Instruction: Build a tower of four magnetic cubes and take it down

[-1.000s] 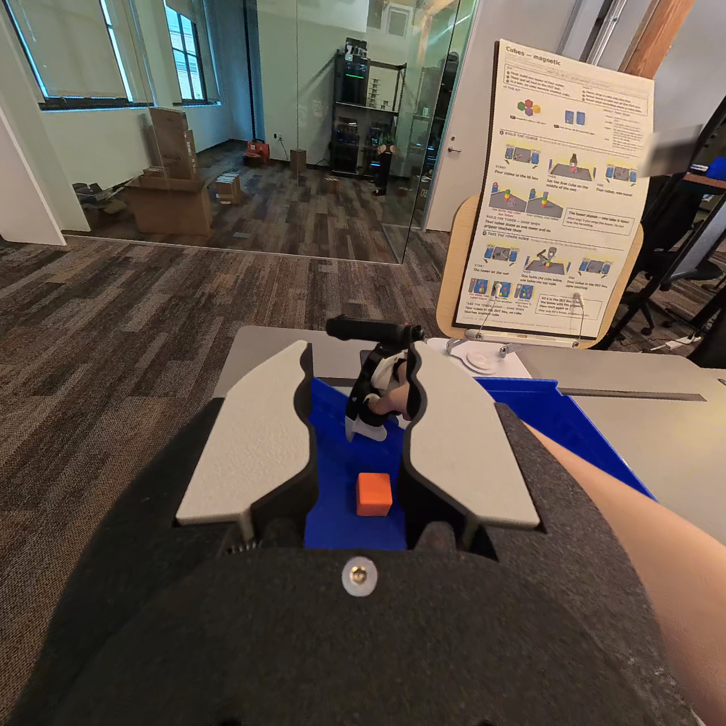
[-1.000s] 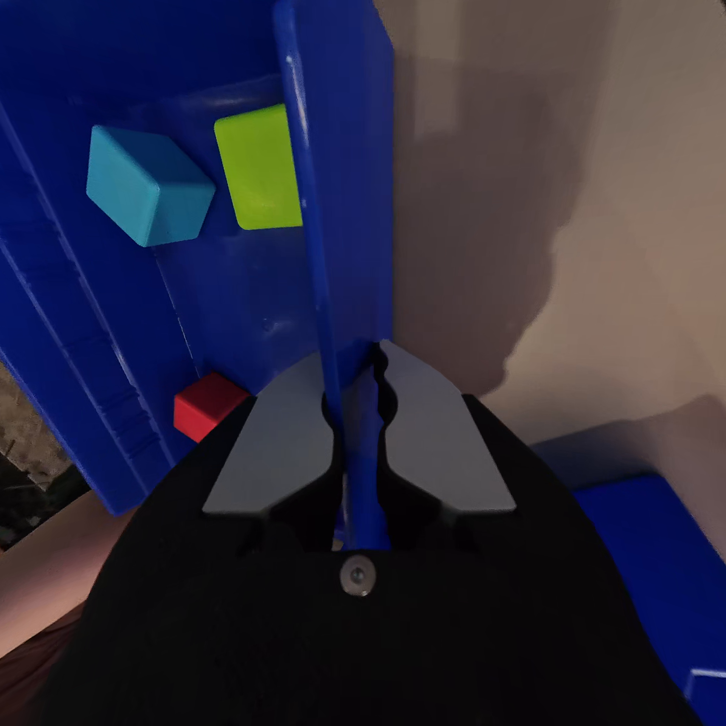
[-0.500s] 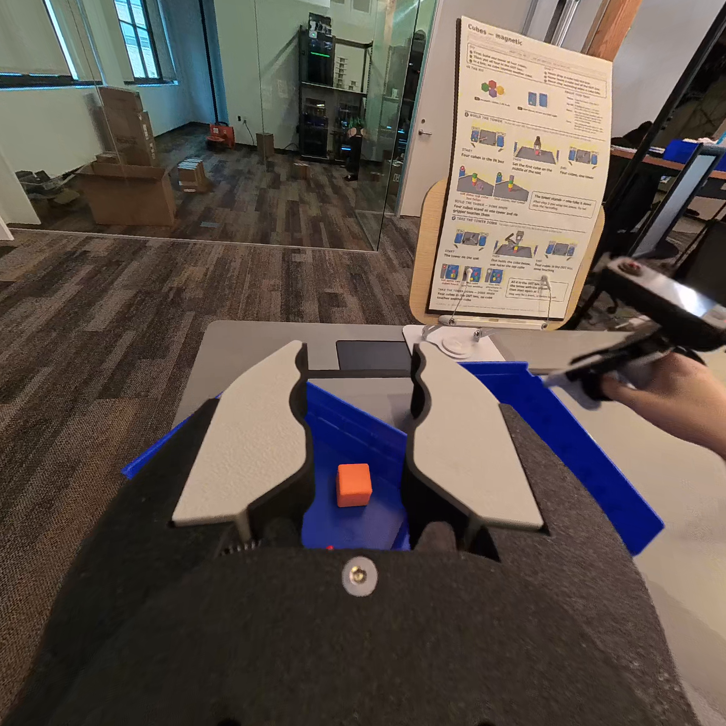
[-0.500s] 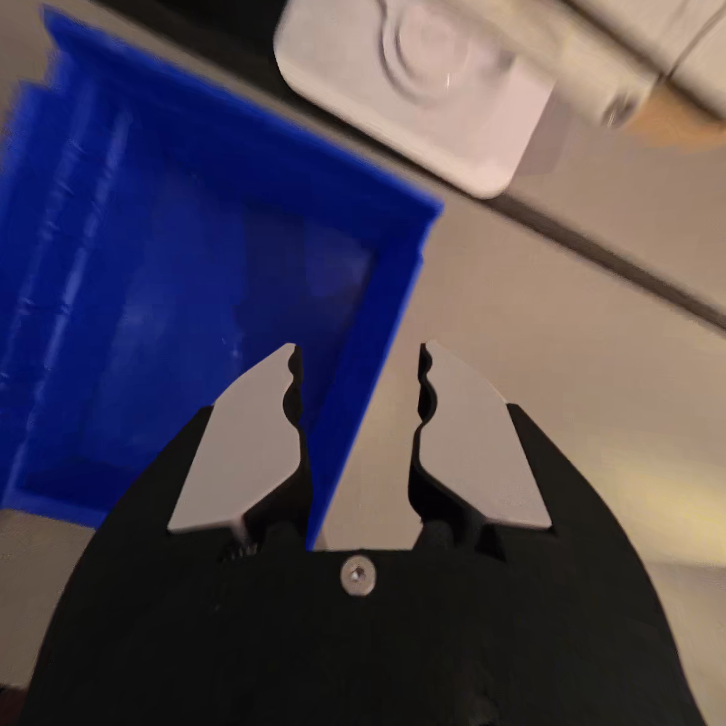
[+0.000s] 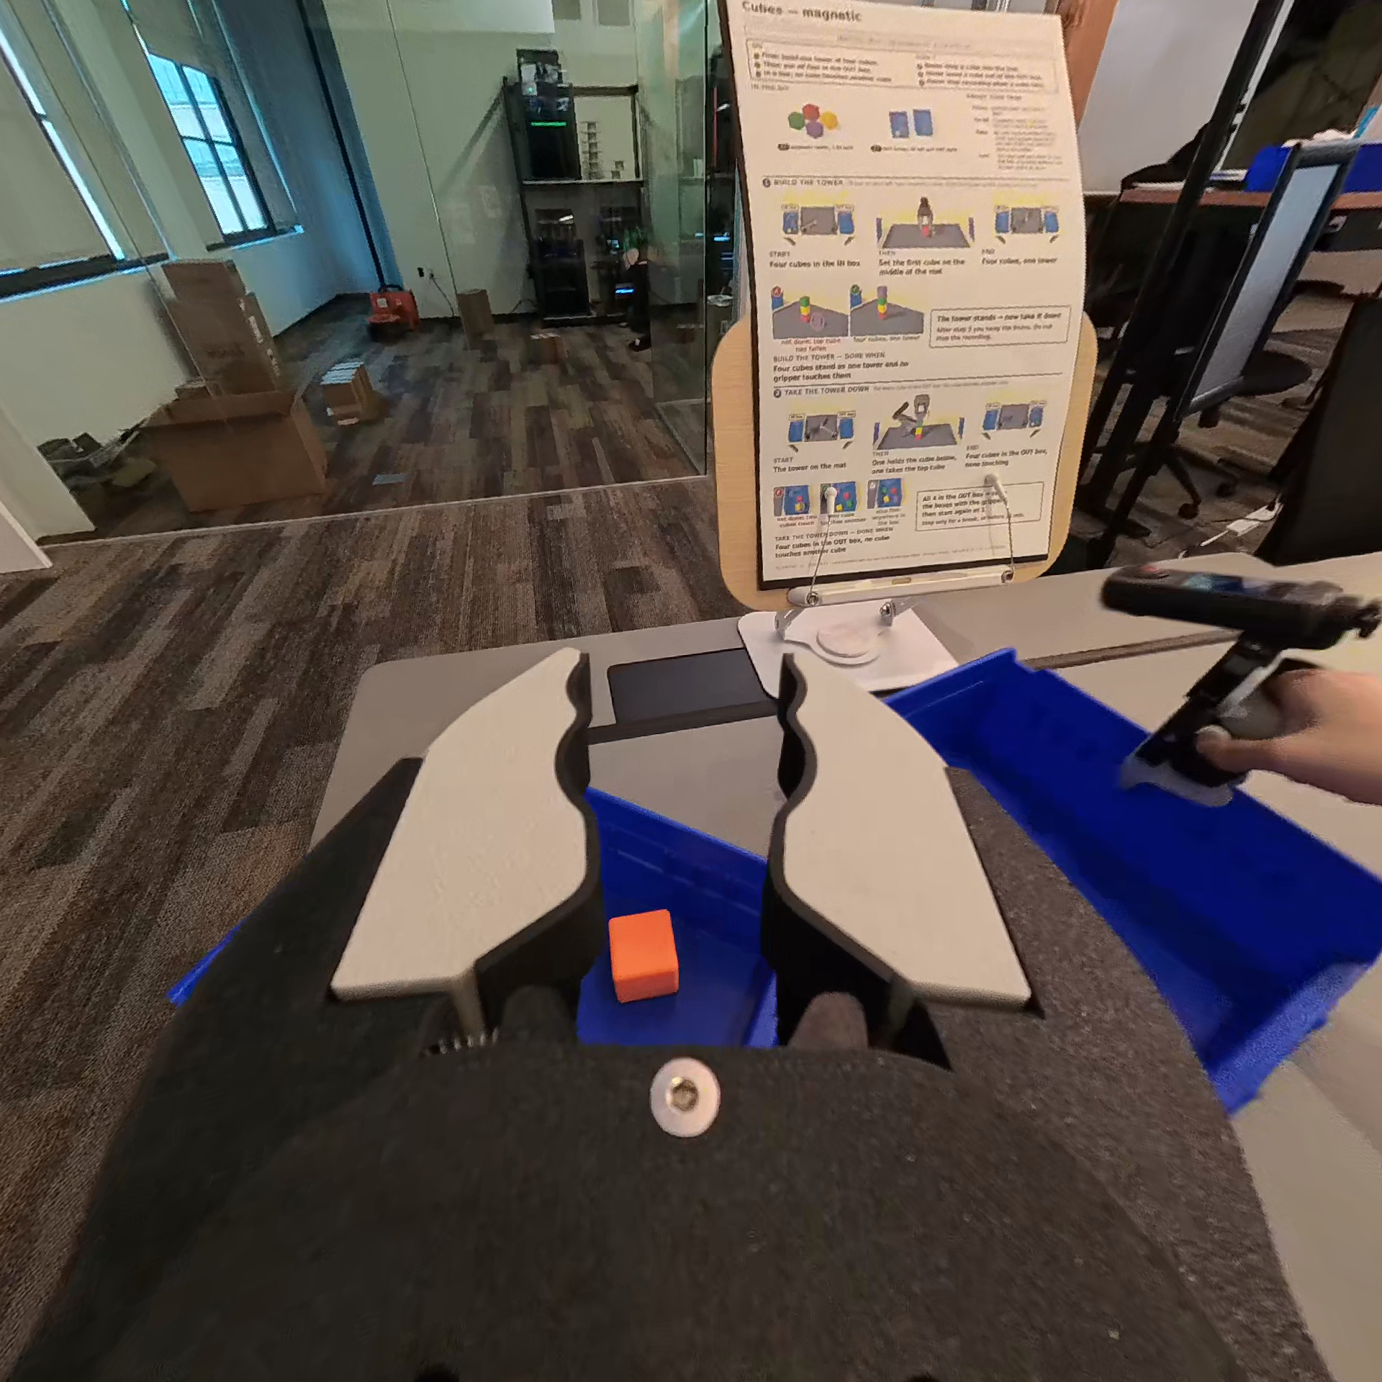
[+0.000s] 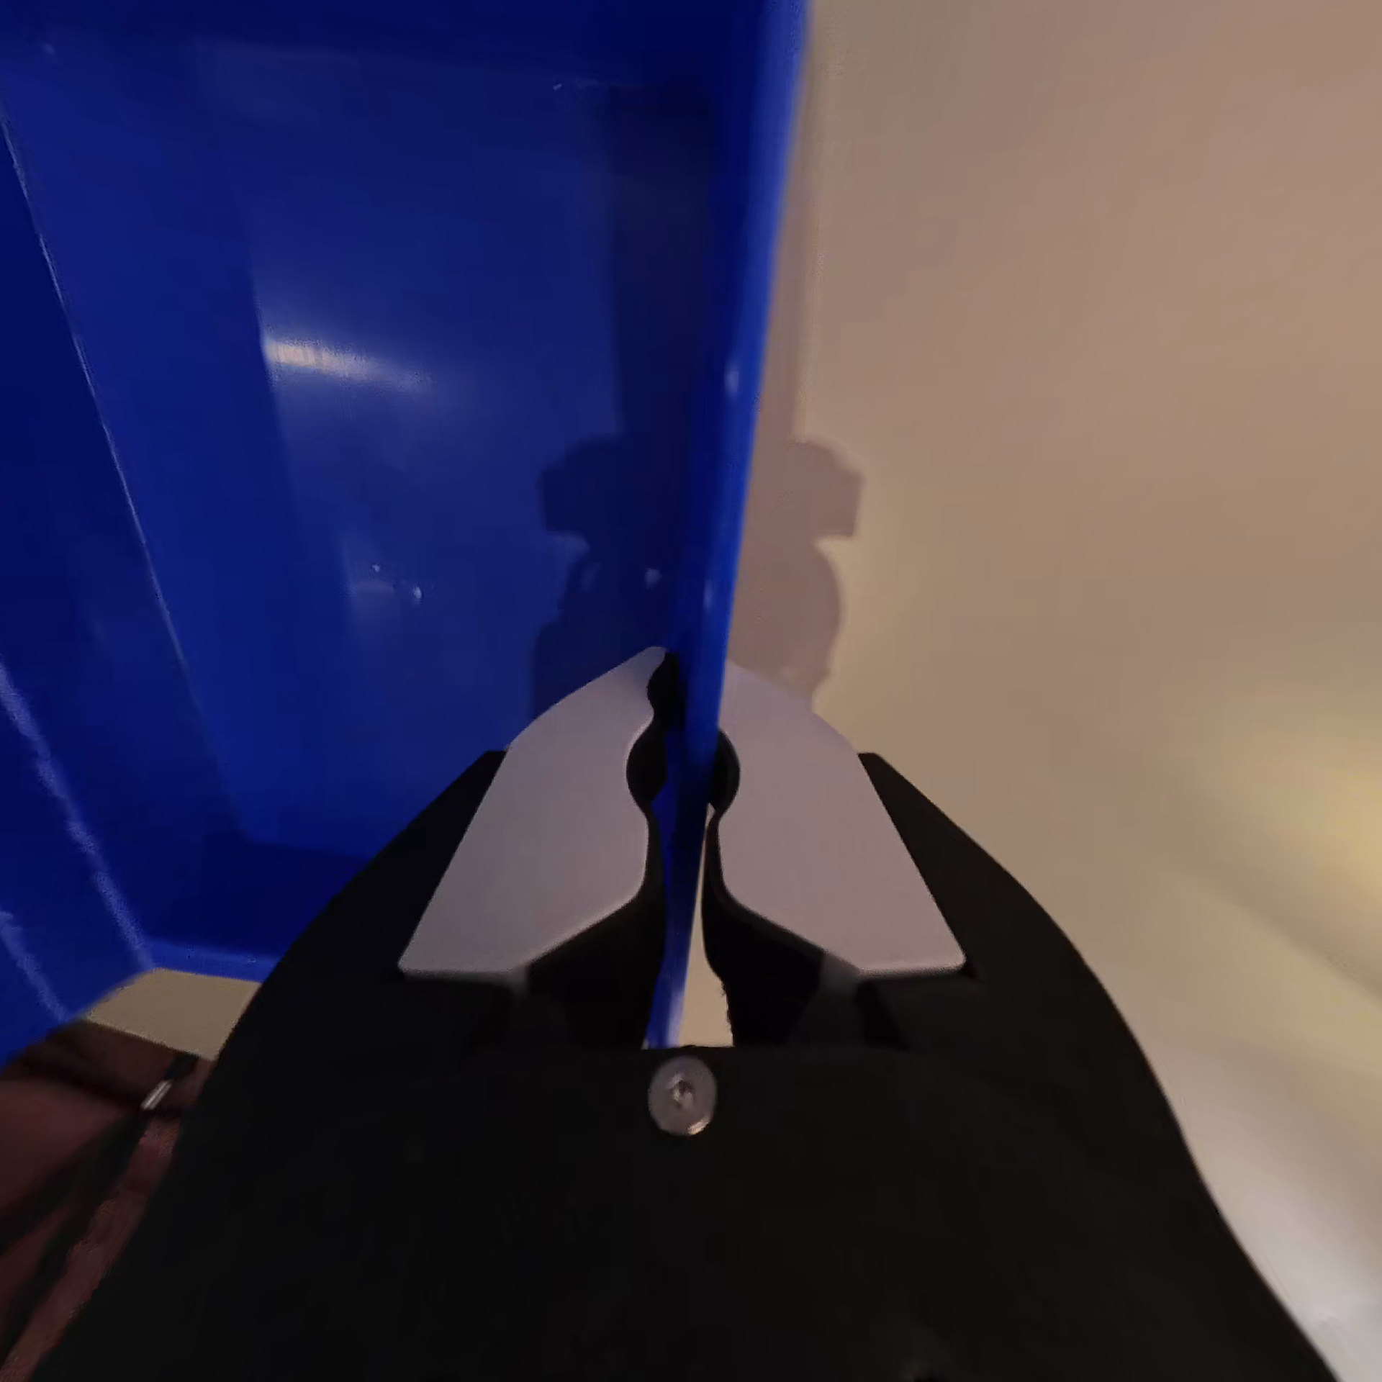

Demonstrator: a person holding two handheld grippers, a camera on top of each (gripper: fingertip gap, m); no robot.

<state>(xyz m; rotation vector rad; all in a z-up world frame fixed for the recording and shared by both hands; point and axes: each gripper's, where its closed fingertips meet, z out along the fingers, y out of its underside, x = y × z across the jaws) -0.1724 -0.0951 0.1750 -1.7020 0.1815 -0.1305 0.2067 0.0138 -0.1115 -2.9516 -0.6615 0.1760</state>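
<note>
In the left wrist view my left gripper (image 5: 682,662) is open and empty. It hovers over a blue bin (image 5: 673,845) where an orange cube (image 5: 643,955) lies on the floor, below and apart from the pads. A second blue bin (image 5: 1084,822) stands to the right. My right gripper (image 5: 1174,778), held by a hand (image 5: 1309,740), sits on that bin's right wall. In the right wrist view my right gripper (image 6: 694,665) is shut on this blue bin's thin wall (image 6: 733,374). No cube shows on the bin floor (image 6: 374,449) there.
An instruction sheet on a wooden stand (image 5: 905,299) stands at the back of the grey table (image 5: 464,688). A black mat (image 5: 684,684) lies between the two bins. Bare table (image 6: 1084,374) lies right of the gripped wall. The orange cube (image 5: 643,955) is closer to my left gripper, around 30 cm from its tips; the right tips are 40 cm off.
My right gripper let go of the wall of the bin with the cubes, opened, moved to the other bin and shut on its wall. My left gripper stayed open over the orange cube.
</note>
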